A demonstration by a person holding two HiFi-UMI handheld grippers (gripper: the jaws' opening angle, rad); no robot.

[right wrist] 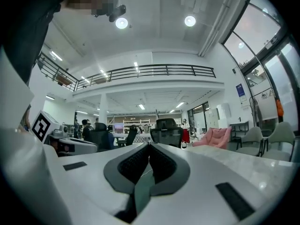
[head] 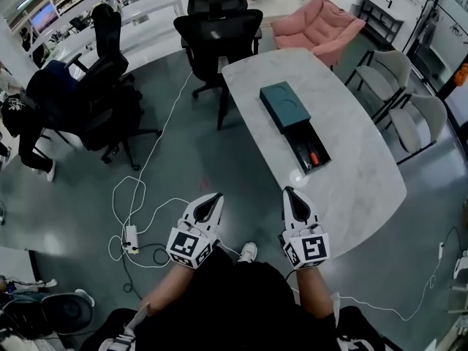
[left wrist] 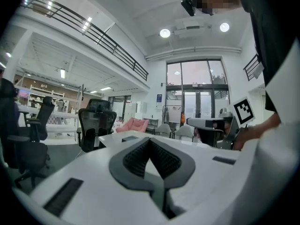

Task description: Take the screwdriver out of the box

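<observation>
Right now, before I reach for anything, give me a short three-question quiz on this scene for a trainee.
1. True or false: the dark teal rectangular box on the white oval marble table has its black inner tray slid out.
2. Where is the red-handled screwdriver? A: in the tray. B: in a gripper. C: on the floor.
3. Fill in: the fingers of the left gripper and the right gripper are ___, with nothing between them.

Key: 1 true; 2 A; 3 shut.
</observation>
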